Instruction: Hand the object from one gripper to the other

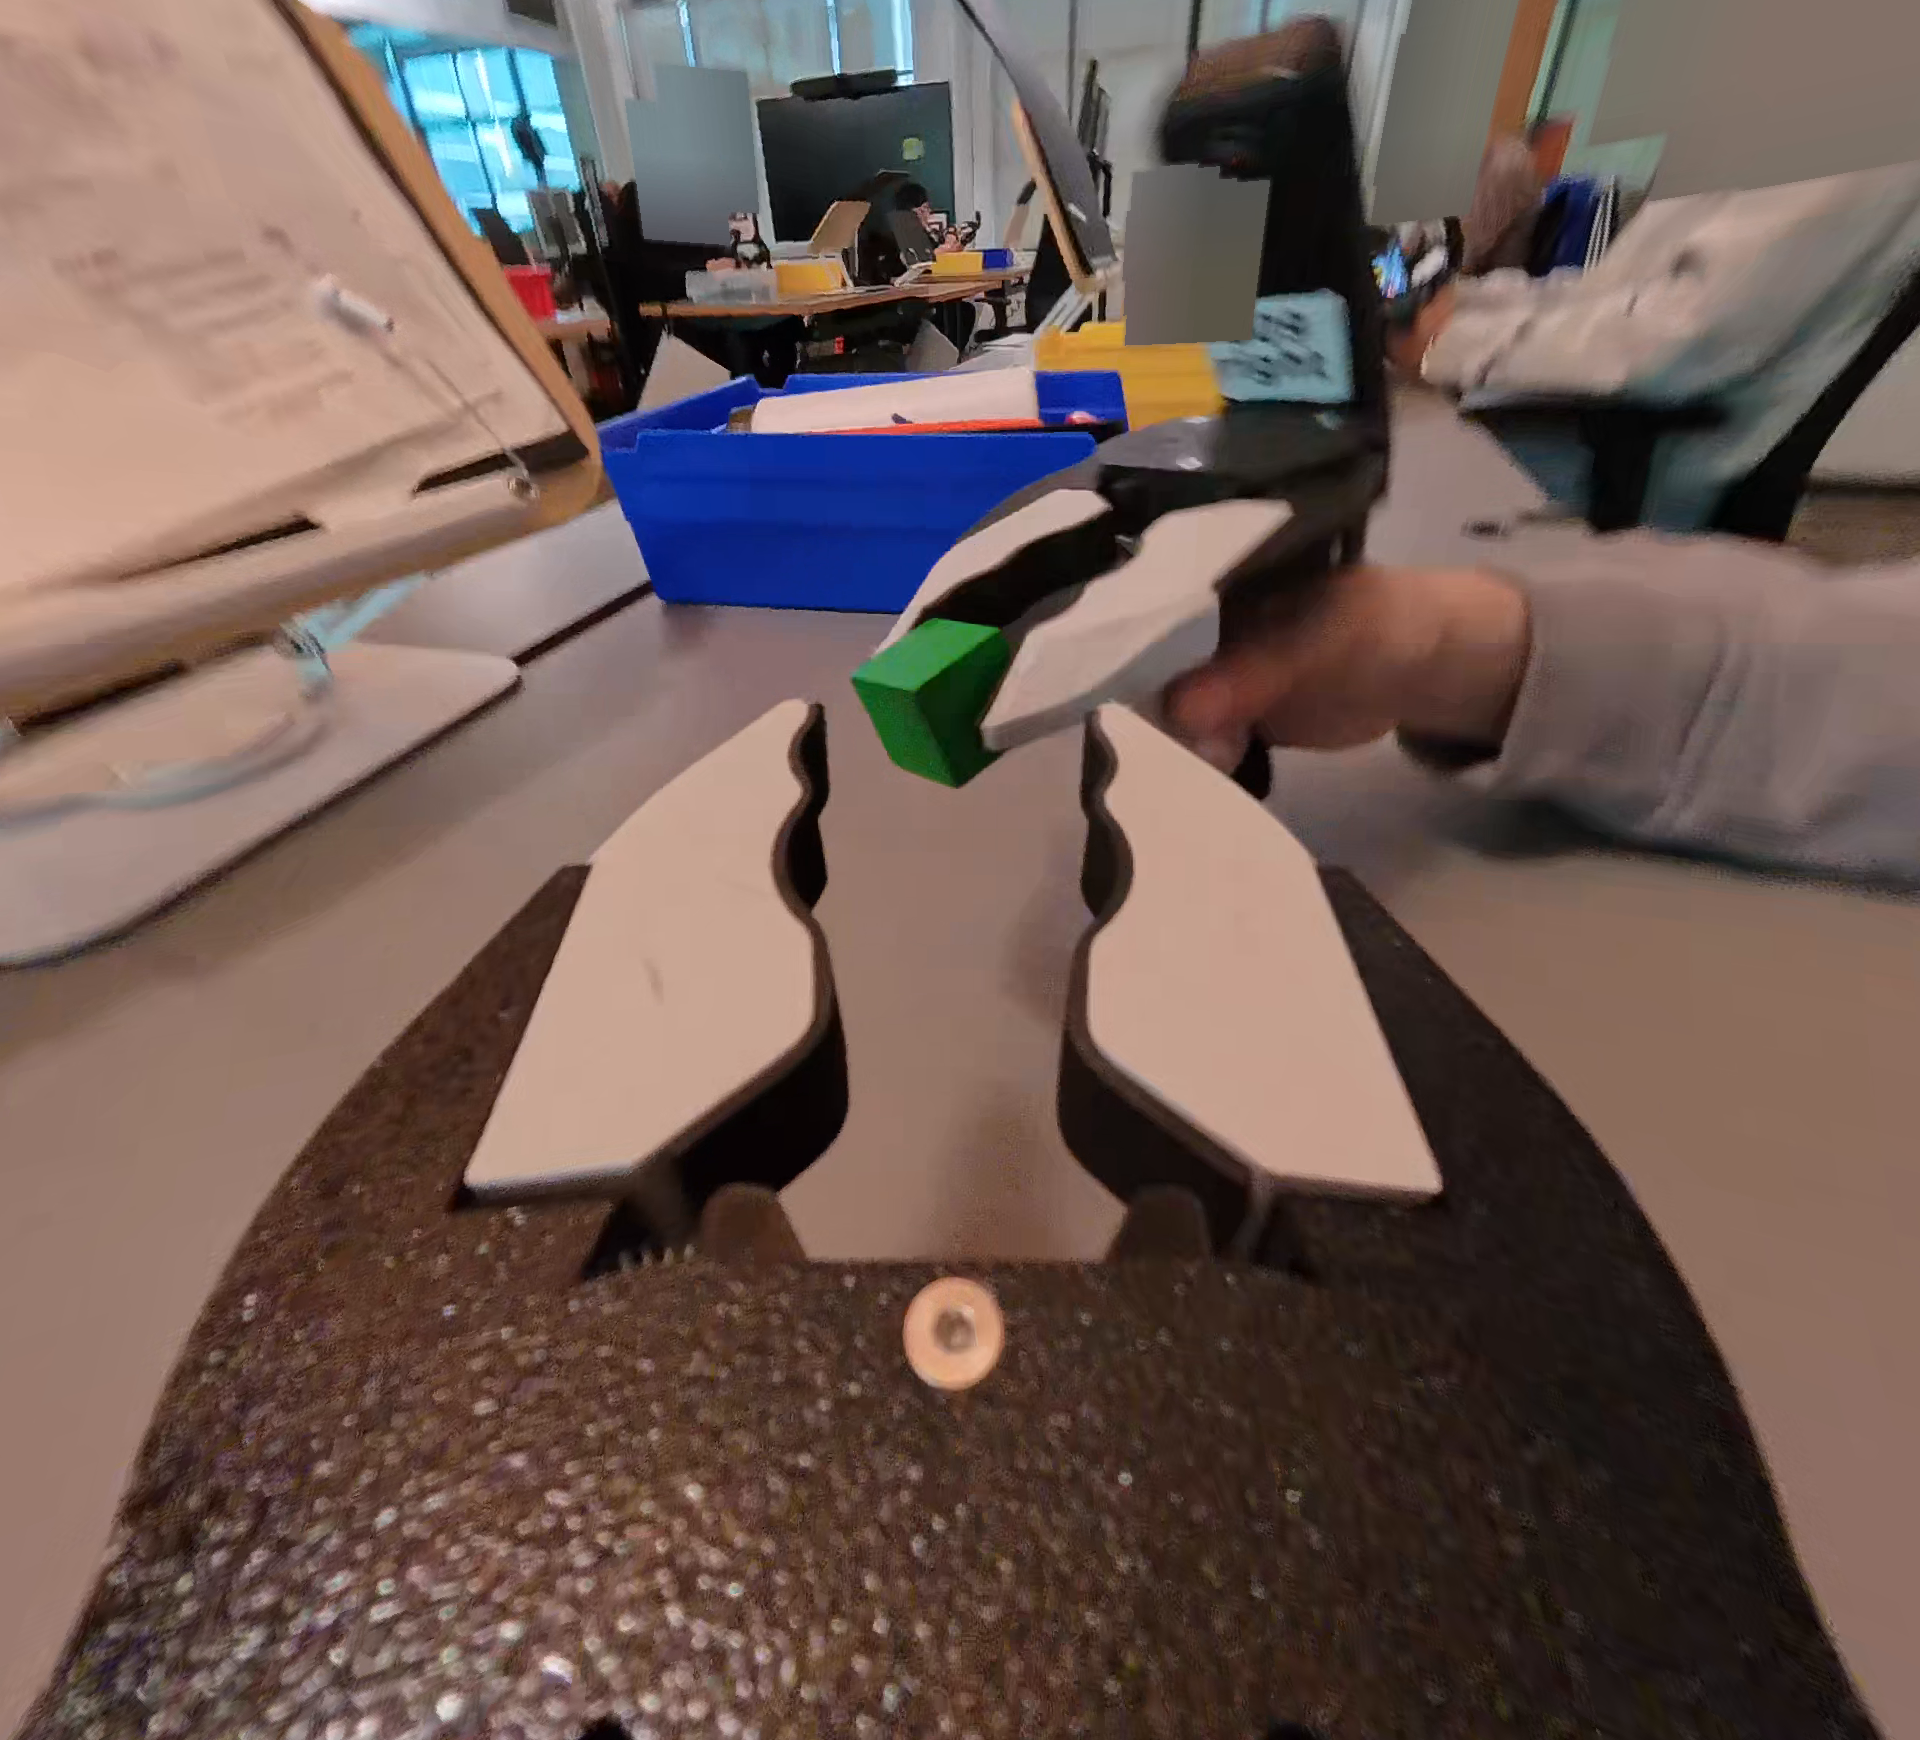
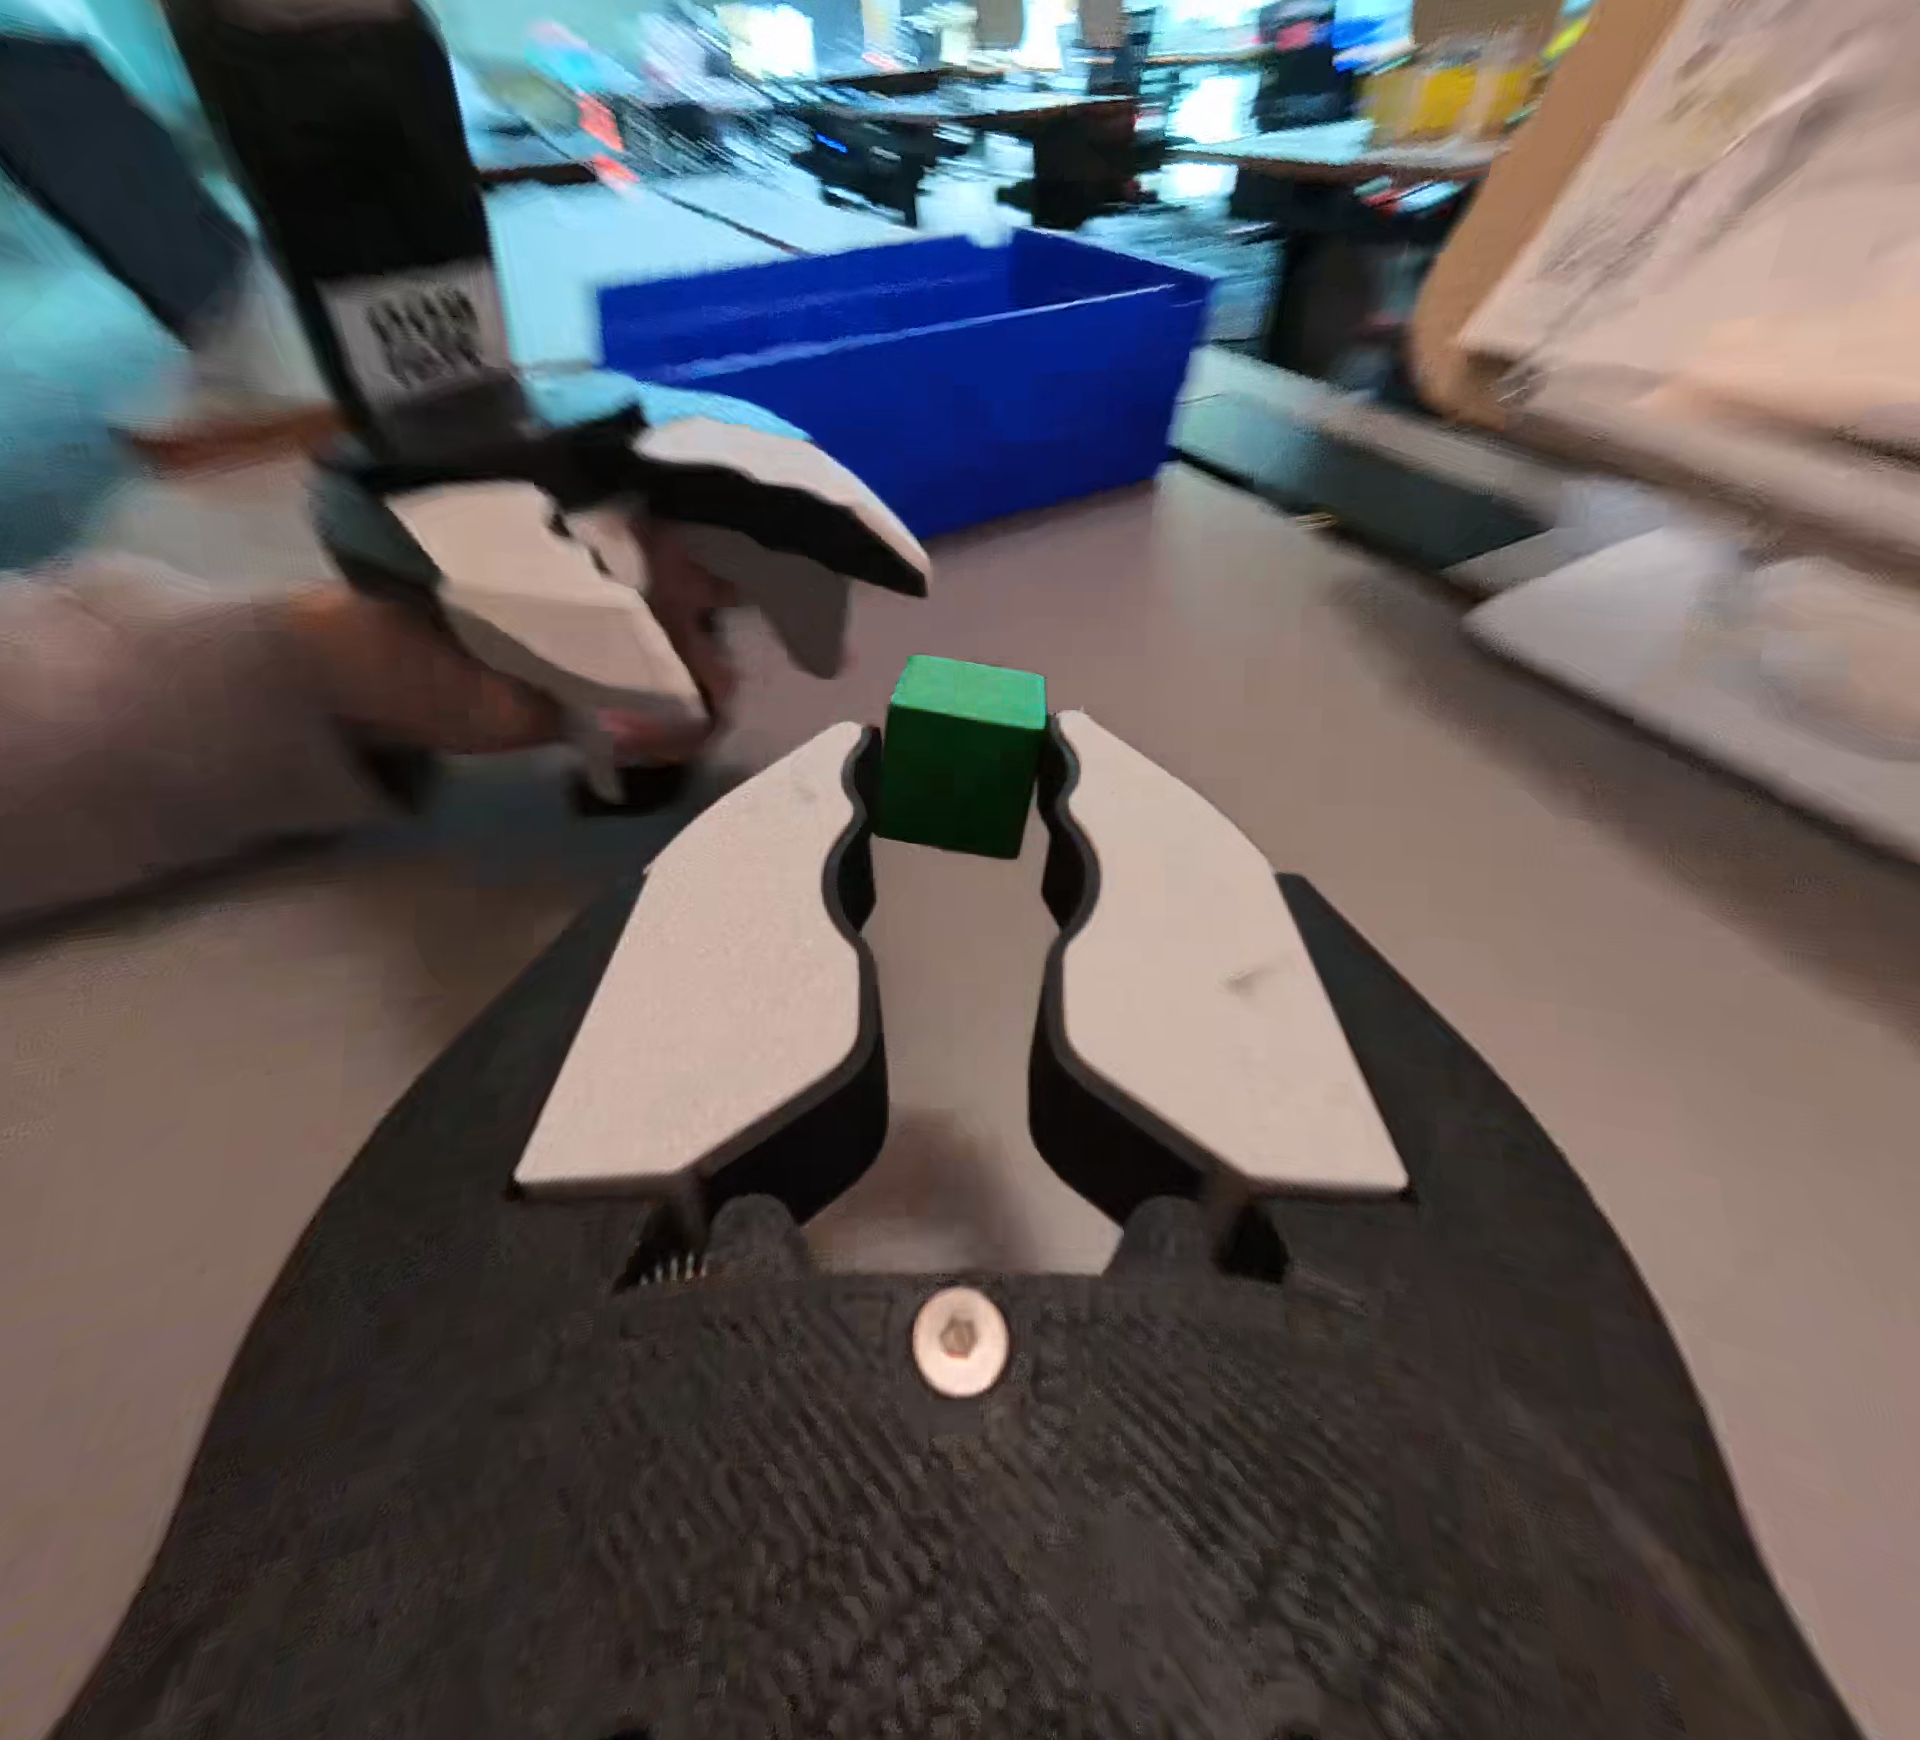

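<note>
Currently the right gripper [image 2: 961, 734] pinches the green cube [image 2: 961, 760] at its fingertips, above the table [image 2: 1351, 859]. The left gripper [image 1: 954, 734], fingers spread and empty, sits just beside the cube, which lies slightly ahead of its gap.

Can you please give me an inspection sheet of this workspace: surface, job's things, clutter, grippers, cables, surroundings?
Surface: grey table, bare under the grippers.
Job's things: green cube, off the table, clamped between the right gripper's fingertips.
Clutter: blue bin at the back with a white roll inside; a tilted board with paper on a stand at one side.
Grippers: right gripper shut on the green cube; left gripper open, empty, close to the cube but not touching it.
Cables: nothing seen.
Surroundings: office with desks, yellow bins and ceiling ducts; the right wrist view is blurred.
</note>
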Action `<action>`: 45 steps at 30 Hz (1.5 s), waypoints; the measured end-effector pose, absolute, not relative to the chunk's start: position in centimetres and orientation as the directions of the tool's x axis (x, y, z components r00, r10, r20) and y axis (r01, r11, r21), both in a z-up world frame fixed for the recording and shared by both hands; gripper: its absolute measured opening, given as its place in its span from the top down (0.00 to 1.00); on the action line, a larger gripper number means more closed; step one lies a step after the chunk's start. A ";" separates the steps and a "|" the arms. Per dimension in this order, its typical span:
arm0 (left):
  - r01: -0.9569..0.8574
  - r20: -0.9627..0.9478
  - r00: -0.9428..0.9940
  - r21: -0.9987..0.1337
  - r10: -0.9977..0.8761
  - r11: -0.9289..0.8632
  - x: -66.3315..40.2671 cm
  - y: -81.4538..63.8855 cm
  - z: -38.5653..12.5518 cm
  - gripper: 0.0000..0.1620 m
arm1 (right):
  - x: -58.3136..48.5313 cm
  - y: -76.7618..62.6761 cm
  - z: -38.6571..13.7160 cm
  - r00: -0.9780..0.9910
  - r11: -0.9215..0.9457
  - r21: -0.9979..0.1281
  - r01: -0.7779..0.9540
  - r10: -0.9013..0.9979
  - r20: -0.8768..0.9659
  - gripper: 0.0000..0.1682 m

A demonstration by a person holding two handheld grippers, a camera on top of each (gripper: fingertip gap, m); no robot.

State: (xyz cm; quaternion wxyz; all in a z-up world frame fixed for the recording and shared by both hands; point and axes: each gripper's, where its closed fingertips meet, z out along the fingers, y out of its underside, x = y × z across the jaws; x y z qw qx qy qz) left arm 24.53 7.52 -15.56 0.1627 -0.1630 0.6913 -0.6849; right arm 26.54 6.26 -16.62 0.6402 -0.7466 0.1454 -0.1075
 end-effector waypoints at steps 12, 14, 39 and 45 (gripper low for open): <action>-0.371 0.311 -0.800 -0.928 -0.514 0.016 25.5 6.1 -18.9 0.72 | 26.5 7.8 -18.8 0.312 -0.743 -0.241 0.624 -0.046 0.949 0.83; -0.370 0.287 -0.792 -0.928 -0.539 0.049 25.7 6.4 -19.3 0.82 | 26.4 8.0 -18.8 0.259 -0.749 -0.170 0.640 0.002 0.966 0.83; 0.246 -0.256 -0.926 -0.967 -0.279 0.071 21.8 6.3 -16.3 0.83 | 21.8 7.9 -15.2 0.705 0.030 -0.719 -0.694 0.231 -0.671 0.81; 0.121 -0.135 -0.888 -0.991 -0.439 0.058 24.1 7.2 -16.1 0.73 | 24.5 7.2 -14.9 0.834 0.152 -0.825 -0.545 -0.009 -0.552 0.81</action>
